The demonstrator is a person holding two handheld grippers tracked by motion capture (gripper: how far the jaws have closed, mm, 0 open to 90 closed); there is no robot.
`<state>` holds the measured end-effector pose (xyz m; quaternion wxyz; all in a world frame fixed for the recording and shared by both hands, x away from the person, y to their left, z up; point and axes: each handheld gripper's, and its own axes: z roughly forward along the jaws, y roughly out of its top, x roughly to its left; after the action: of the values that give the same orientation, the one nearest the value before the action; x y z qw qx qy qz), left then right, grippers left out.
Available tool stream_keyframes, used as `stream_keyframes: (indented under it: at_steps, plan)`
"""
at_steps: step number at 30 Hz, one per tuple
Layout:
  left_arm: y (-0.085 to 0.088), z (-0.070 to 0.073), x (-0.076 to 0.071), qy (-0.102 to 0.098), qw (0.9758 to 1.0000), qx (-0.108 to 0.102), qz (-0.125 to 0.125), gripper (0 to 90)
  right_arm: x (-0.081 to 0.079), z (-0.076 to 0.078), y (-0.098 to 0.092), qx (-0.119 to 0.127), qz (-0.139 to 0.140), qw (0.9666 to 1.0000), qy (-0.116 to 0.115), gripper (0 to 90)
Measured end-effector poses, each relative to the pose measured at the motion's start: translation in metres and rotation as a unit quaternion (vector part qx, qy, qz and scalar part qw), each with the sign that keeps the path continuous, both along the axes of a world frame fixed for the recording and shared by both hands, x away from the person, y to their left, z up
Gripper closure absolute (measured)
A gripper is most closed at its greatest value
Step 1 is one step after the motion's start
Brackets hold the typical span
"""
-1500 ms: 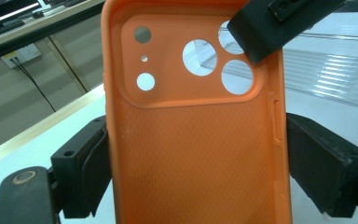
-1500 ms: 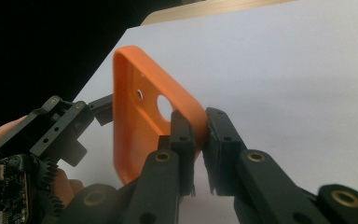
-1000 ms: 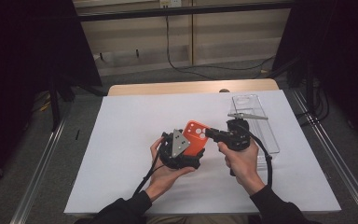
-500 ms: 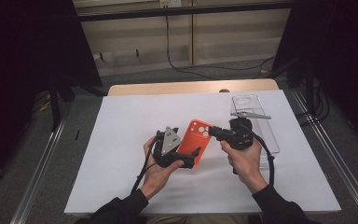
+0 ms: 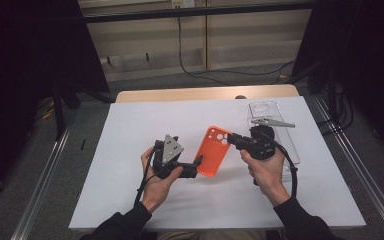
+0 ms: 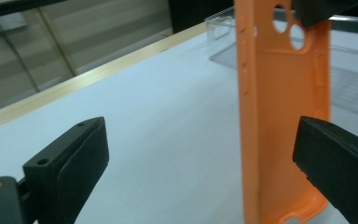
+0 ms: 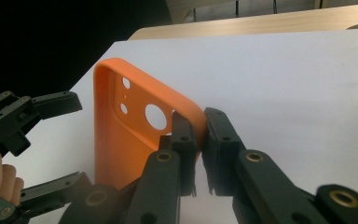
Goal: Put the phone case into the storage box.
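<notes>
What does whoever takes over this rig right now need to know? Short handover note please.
Right gripper: shut on the camera-hole corner of the orange phone case, holding it tilted above the white table.
Left gripper: open, jaws spread on either side of the case's lower end, not pressing it in the left gripper view.
Clear phone case: lies flat at the far right of the table, untouched.
Done: orange case picked up.
Left: probably close the left gripper on the free end for a two-handed hold; what follows isn't clear.

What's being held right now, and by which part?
The right gripper pinches the orange phone case at its camera-end edge; the left gripper is open.
</notes>
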<state>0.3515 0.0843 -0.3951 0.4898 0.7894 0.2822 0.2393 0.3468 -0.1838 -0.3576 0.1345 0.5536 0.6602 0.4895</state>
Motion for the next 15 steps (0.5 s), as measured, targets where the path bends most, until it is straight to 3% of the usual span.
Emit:
stream_keyframes:
  at_steps: [15]
  plan:
    - [0.029, -0.008, -0.002, 0.001, 0.9987, -0.039, 0.031, 2.5, -0.002, 0.005, -0.012, -0.012, -0.01, 0.9996, -0.022, 82.6]
